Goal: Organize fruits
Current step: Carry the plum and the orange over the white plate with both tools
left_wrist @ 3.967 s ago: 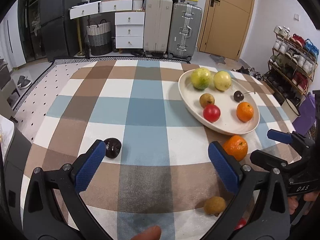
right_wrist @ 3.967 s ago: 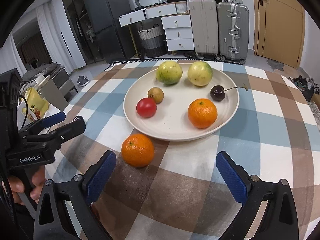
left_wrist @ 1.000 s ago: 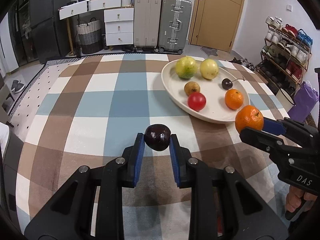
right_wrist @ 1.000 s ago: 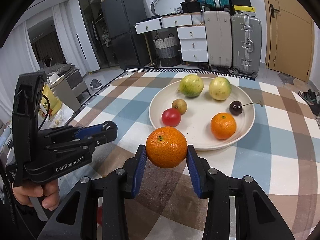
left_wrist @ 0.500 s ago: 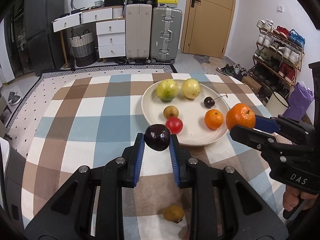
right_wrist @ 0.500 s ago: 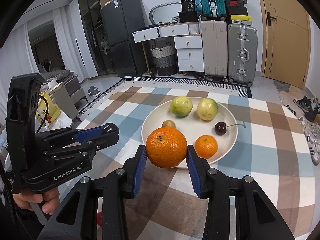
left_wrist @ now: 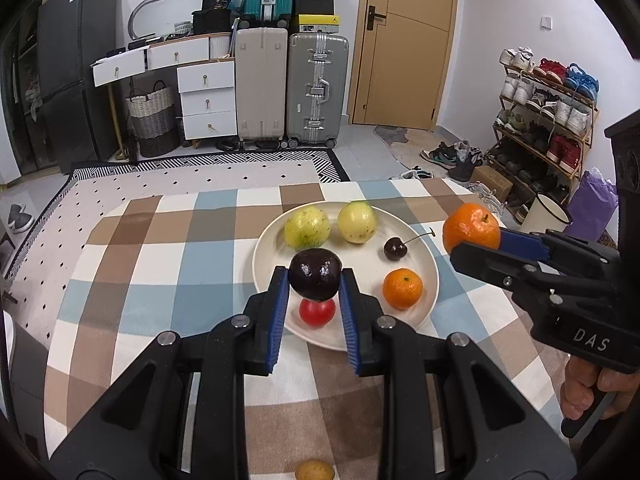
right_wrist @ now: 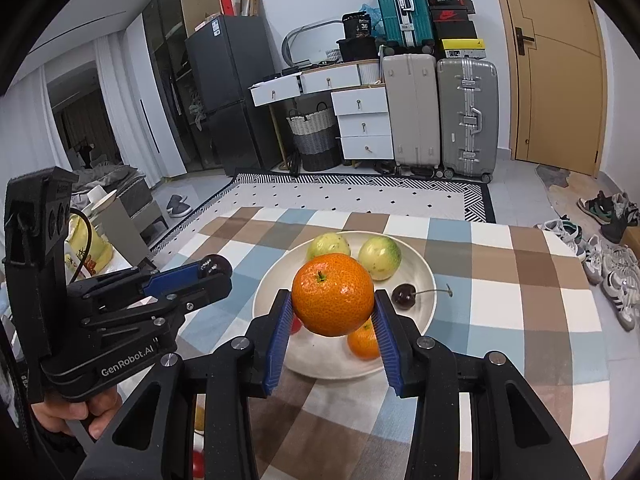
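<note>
My left gripper (left_wrist: 315, 280) is shut on a dark purple fruit (left_wrist: 315, 274), held in the air over the near left part of the cream plate (left_wrist: 434, 276). My right gripper (right_wrist: 332, 307) is shut on a large orange (right_wrist: 333, 294), also held above the plate (right_wrist: 424, 280). In the left wrist view that orange (left_wrist: 471, 227) hangs by the plate's right rim. On the plate lie two yellow-green fruits (left_wrist: 307, 227), a cherry (left_wrist: 395, 249), a small orange (left_wrist: 402, 289) and a red fruit (left_wrist: 317, 312), partly hidden behind the left fingers.
The plate stands on a table with a blue, brown and white checked cloth (left_wrist: 160, 264). A small brown fruit (left_wrist: 314, 471) lies near the table's front edge, and a red fruit (right_wrist: 197, 463) shows low between the grippers. Suitcases (left_wrist: 316, 88), drawers and a shoe rack (left_wrist: 548, 120) stand beyond.
Both grippers have risen and moved forward over the plate, each keeping its fruit. The table looks smaller and more of the room shows.
</note>
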Action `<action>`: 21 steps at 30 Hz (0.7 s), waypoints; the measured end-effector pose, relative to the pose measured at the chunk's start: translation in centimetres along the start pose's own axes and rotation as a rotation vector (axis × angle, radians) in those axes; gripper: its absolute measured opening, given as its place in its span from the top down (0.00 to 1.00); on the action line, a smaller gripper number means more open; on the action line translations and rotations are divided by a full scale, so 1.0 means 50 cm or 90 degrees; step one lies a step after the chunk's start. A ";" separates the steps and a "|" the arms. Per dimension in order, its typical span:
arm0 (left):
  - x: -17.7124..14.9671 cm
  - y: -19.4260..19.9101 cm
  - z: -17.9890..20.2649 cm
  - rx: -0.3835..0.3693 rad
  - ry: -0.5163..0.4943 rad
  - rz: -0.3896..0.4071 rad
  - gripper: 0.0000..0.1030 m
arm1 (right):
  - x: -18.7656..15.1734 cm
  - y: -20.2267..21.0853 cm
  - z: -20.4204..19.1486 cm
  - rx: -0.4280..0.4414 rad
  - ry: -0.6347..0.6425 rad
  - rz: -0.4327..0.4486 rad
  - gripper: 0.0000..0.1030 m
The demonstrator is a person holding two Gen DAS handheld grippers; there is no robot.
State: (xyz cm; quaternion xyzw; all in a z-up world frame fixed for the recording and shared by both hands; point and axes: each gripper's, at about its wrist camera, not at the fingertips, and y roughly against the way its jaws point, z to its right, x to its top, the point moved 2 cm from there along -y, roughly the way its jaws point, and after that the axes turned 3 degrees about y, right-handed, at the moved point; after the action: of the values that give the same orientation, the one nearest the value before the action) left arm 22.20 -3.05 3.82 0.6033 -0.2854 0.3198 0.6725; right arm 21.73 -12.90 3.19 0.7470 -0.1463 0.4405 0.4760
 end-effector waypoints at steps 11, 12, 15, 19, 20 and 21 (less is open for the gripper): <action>0.008 -0.067 0.006 -0.007 0.002 -0.024 0.78 | 0.012 -0.053 0.038 -0.001 -0.017 -0.014 0.60; 0.004 -0.076 0.008 -0.006 0.000 -0.029 0.78 | 0.008 -0.057 0.039 -0.003 -0.015 -0.018 0.60; -0.008 -0.100 0.009 -0.008 -0.008 -0.041 0.78 | -0.002 -0.076 0.045 -0.005 -0.016 -0.030 0.60; -0.021 -0.123 0.010 -0.011 -0.013 -0.052 0.78 | -0.014 -0.100 0.049 -0.003 -0.021 -0.044 0.60; -0.024 -0.128 0.011 -0.012 -0.015 -0.054 0.78 | -0.017 -0.106 0.049 -0.002 -0.021 -0.048 0.60; -0.025 -0.132 0.011 -0.012 -0.016 -0.057 0.78 | -0.019 -0.113 0.049 -0.003 -0.021 -0.052 0.60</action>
State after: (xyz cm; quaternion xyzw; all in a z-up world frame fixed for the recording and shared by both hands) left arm 26.50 -4.13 -1.22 0.6134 -0.2697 0.2791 0.6878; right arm 26.06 -12.30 -1.25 0.7585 -0.1241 0.4080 0.4928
